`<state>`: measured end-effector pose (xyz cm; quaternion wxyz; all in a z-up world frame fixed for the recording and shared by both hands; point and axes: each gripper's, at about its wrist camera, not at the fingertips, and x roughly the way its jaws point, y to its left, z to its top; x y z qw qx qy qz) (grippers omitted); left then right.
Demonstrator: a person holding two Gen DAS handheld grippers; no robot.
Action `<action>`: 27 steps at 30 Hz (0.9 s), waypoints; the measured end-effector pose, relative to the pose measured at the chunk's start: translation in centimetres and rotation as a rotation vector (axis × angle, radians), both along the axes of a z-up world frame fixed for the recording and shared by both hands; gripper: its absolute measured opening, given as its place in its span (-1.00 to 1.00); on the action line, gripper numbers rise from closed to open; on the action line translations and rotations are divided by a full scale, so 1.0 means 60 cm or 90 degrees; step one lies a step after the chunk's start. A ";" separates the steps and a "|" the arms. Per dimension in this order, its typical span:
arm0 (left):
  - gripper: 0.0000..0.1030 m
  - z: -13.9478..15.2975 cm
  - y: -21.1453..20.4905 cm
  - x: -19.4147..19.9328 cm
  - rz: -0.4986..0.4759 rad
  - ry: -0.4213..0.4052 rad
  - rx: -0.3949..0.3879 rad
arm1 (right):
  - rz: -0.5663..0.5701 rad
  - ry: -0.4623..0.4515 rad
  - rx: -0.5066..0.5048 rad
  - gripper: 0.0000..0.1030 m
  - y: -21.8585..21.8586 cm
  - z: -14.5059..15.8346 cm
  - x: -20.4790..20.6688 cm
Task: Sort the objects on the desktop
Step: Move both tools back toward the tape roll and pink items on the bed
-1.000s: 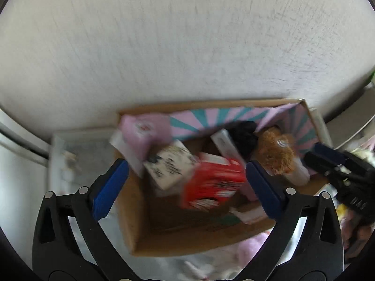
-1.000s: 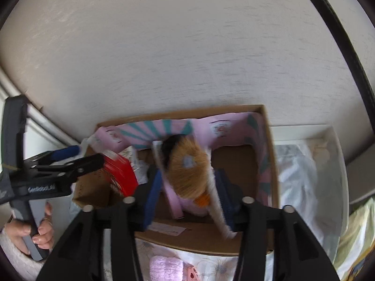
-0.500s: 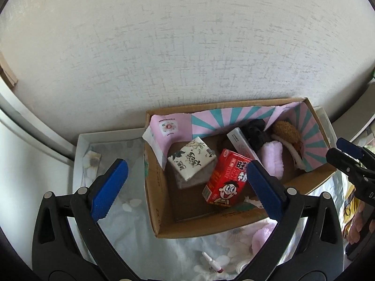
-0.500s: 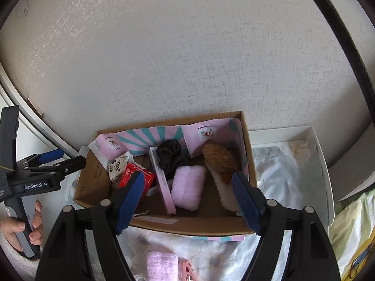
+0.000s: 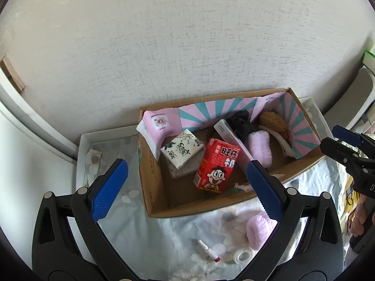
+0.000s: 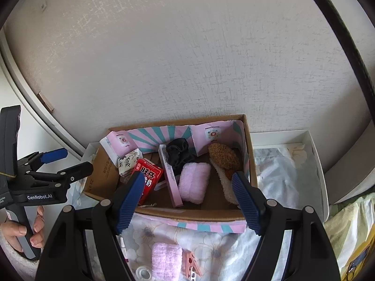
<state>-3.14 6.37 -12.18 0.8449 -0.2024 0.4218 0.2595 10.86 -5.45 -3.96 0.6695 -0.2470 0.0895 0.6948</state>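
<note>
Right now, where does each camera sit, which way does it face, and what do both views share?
Left wrist: on the left gripper, looking down into the cardboard box; own open blue fingers, right gripper at the edge.
Right wrist: on the right gripper, facing box and wall; own open fingers, person's left hand.
Shared: box, red milk carton, pink towel roll.

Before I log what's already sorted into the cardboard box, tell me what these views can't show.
- Item under the tissue pack, left wrist view: covered by it.
- Red carton, right wrist view: partly behind the right gripper's finger.
- Small tube on the cloth: too small to read.
</note>
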 end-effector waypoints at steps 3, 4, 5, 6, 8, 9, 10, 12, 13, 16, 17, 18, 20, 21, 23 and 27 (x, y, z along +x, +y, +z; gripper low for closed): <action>0.97 0.002 -0.012 -0.015 0.000 0.000 0.005 | 0.004 -0.005 0.006 0.43 -0.018 -0.003 0.000; 0.97 0.003 -0.015 -0.020 0.001 0.001 0.006 | 0.006 -0.007 0.008 0.43 -0.023 -0.005 0.001; 0.97 0.003 -0.018 -0.025 0.000 0.001 0.006 | 0.006 -0.008 0.010 0.43 -0.029 -0.006 0.001; 0.97 0.003 -0.020 -0.031 0.000 0.002 0.004 | 0.006 -0.010 0.011 0.43 -0.034 -0.008 0.002; 0.97 0.000 -0.025 -0.040 0.001 0.003 -0.001 | 0.009 -0.010 0.012 0.43 -0.044 -0.011 0.003; 0.97 -0.001 -0.028 -0.047 0.003 0.003 -0.003 | 0.011 -0.011 0.012 0.43 -0.049 -0.014 0.003; 0.97 -0.002 -0.031 -0.053 0.004 0.004 -0.004 | 0.012 -0.013 0.013 0.43 -0.053 -0.016 0.004; 0.97 -0.005 -0.035 -0.064 0.007 0.008 -0.004 | 0.014 -0.016 0.012 0.43 -0.064 -0.021 0.005; 0.97 -0.007 -0.038 -0.071 0.008 0.011 -0.004 | 0.015 -0.017 0.012 0.43 -0.068 -0.024 0.005; 0.97 -0.014 -0.044 -0.088 0.010 0.018 -0.007 | 0.019 -0.022 0.014 0.43 -0.082 -0.033 0.009; 0.97 -0.016 -0.046 -0.093 0.012 0.021 -0.008 | 0.020 -0.023 0.014 0.43 -0.086 -0.036 0.011; 0.97 -0.018 -0.048 -0.096 0.013 0.023 -0.008 | 0.021 -0.024 0.014 0.43 -0.090 -0.038 0.012; 0.97 -0.021 -0.053 -0.105 0.015 0.025 -0.015 | 0.021 -0.025 0.013 0.43 -0.098 -0.044 0.017; 0.97 -0.024 -0.055 -0.109 0.016 0.027 -0.018 | 0.021 -0.025 0.012 0.43 -0.102 -0.046 0.019; 0.97 -0.027 -0.061 -0.116 0.015 0.031 -0.021 | 0.023 -0.027 0.012 0.43 -0.109 -0.051 0.024; 0.97 -0.043 -0.079 -0.125 0.010 0.046 -0.021 | 0.025 -0.048 0.008 0.43 -0.122 -0.067 0.031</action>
